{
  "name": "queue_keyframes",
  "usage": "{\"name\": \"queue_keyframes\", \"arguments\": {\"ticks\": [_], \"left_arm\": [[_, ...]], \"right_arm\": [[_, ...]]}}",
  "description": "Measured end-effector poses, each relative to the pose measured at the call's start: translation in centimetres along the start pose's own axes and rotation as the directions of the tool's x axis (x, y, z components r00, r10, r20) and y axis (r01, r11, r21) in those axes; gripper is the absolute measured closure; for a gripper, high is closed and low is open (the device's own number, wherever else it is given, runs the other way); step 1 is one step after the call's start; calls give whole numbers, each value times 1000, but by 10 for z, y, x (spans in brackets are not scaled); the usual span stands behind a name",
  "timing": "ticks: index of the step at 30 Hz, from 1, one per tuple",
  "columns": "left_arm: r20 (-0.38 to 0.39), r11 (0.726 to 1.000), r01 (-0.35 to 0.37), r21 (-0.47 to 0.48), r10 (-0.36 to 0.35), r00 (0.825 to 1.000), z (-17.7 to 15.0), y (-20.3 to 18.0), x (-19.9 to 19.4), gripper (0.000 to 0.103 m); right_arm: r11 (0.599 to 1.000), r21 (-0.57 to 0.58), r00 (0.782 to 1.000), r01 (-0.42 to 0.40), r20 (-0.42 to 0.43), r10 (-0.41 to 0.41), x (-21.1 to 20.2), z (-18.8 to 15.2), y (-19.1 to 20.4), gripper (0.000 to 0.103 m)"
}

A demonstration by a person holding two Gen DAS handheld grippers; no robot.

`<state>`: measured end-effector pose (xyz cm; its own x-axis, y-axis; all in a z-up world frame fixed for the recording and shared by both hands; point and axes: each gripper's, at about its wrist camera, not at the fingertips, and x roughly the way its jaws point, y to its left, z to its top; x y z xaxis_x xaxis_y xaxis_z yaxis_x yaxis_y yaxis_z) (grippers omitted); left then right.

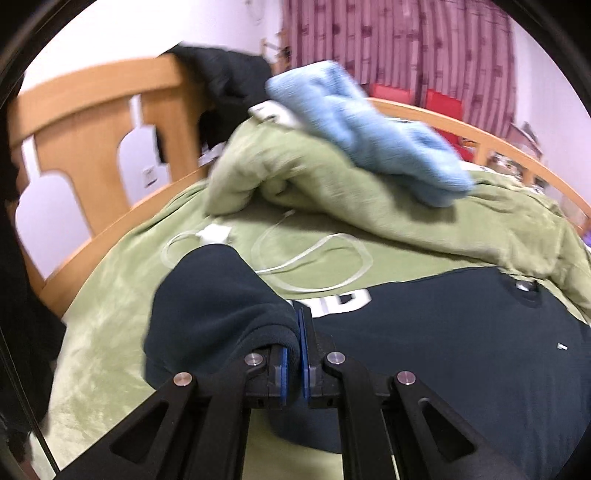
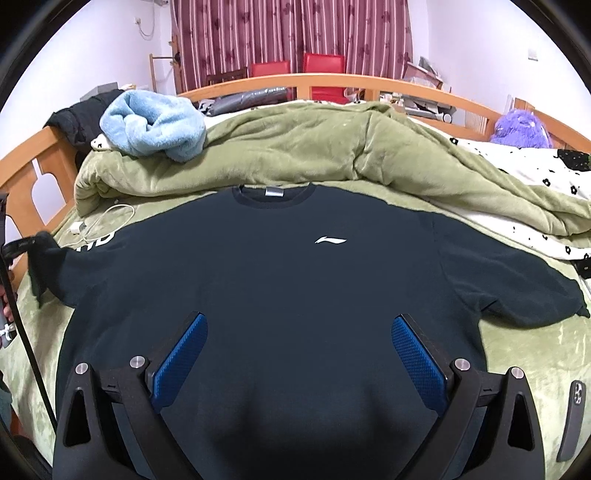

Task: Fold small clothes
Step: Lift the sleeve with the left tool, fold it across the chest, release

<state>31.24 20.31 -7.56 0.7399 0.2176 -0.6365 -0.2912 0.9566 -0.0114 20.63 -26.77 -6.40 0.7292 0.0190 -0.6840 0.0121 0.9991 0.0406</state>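
The left gripper (image 1: 297, 347) sits nearest its camera, its blue pads pinched together on the cuff of the dark sweatshirt's sleeve (image 1: 221, 299), which bunches up and drapes over the left finger. The sweatshirt (image 2: 280, 280) lies front-up on the green blanket (image 2: 535, 347) covering the bed, neck toward the far side, with a small white logo (image 2: 330, 240) on the chest and white lettering (image 1: 332, 301) on the left sleeve. Its right sleeve (image 2: 517, 288) stretches flat toward the right edge.

The right gripper (image 2: 299, 350) hangs over the lower chest of the sweatshirt with its jaws spread wide and nothing between them.

Beyond the collar a rumpled green duvet (image 2: 332, 151) is heaped across the bed, with a light blue fleece garment (image 2: 155, 125) on its far left end. A white cable (image 1: 306, 258) loops on the blanket just beyond the lifted sleeve. A phone (image 2: 570, 417) lies on the blanket at the near right. A wooden bed frame (image 1: 92, 122) runs along the left and far sides, with a maroon curtain (image 2: 295, 33) behind.
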Motion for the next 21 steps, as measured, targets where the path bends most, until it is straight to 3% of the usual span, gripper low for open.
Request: {"name": "queue_keyframes", "arguments": {"ticks": [7,15,21], "left_arm": [[-1,995,84,60,-84,996,-4,-99,-23,97],[-15,967,172,188,-172,985,-31,-220,-38,97],[-97,946,244,211,-228,969,-62,-286,-27,97]], "right_arm": [[999,37,1000,-18,-20,19,-4,-12,-39,4],[992,125,997,-16,-71,25,15,-33,-91,4],[987,160,997,-11,-79,24,20,-39,-116,4]]}}
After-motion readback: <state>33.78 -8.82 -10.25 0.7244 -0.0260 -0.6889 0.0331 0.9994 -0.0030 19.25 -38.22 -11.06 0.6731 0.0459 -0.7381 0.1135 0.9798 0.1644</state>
